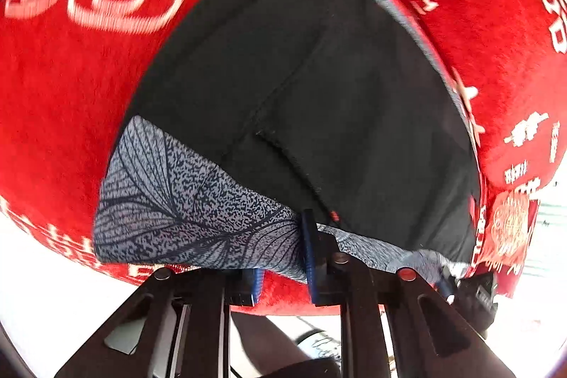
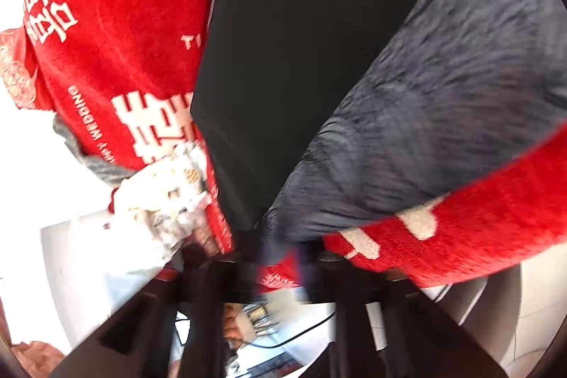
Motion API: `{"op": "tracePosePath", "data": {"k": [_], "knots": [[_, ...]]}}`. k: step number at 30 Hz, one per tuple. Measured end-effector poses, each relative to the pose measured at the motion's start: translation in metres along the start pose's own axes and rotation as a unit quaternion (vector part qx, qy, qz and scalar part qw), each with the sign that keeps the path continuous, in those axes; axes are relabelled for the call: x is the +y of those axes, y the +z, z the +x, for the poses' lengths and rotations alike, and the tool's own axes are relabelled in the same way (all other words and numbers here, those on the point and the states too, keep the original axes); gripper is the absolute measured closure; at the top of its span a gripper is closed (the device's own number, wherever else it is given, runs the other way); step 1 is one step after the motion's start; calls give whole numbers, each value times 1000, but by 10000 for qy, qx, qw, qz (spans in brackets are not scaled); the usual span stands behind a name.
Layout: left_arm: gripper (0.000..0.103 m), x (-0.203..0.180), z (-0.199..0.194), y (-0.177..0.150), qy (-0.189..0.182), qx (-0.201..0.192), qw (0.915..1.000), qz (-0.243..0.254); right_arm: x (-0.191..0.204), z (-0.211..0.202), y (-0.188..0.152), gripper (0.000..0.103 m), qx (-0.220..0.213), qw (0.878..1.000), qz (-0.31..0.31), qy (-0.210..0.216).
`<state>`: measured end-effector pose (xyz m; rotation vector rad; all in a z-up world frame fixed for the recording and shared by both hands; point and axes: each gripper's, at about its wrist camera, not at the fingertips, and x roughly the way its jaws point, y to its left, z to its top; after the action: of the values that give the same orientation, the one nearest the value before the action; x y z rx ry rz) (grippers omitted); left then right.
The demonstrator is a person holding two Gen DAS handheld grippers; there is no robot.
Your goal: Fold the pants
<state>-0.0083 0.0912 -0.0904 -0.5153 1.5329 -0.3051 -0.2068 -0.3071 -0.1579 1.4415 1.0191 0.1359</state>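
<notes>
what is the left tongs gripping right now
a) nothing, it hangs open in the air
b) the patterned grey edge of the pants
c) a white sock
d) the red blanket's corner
b: in the left wrist view the left tongs pinch the leaf-patterned grey fabric of the pants, whose black inner side spreads over the red blanket.

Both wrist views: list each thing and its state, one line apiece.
pants: dark, lying on the cloth, patterned edge lifted
left gripper: shut on the patterned edge
right gripper: blurred, seems shut on the grey fabric
red cloth: spread under the pants
</notes>
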Motion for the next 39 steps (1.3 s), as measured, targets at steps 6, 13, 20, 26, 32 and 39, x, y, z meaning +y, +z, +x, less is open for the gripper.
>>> {"op": "tracePosePath", "data": {"k": [6, 13, 20, 26, 32, 39], "knots": [[83, -50, -41, 38, -267, -481, 9976, 425, 78, -22, 28, 94, -57, 9946, -976, -337], [74, -103, -54, 130, -253, -1333, 9881, 724, 163, -2, 119, 94, 100, 9845, -1722, -308], [29, -109, 1, 225, 1322, -1870, 9725, 428, 194, 71, 223, 92, 626, 9754, -2001, -682], [29, -94, 56, 243, 2448, -1421, 9589, 180, 175, 153, 278, 72, 1042, 9604, -2046, -1579], [29, -154, 45, 197, 2382, -1082, 9569, 1259, 198, 130, 262, 52, 1244, 9550, -2403, -1216], [29, -268, 101, 105, 1001, 297, 9561, 2737, 154, -19, 226, 52, 550, 9691, -1941, -1420]]}}
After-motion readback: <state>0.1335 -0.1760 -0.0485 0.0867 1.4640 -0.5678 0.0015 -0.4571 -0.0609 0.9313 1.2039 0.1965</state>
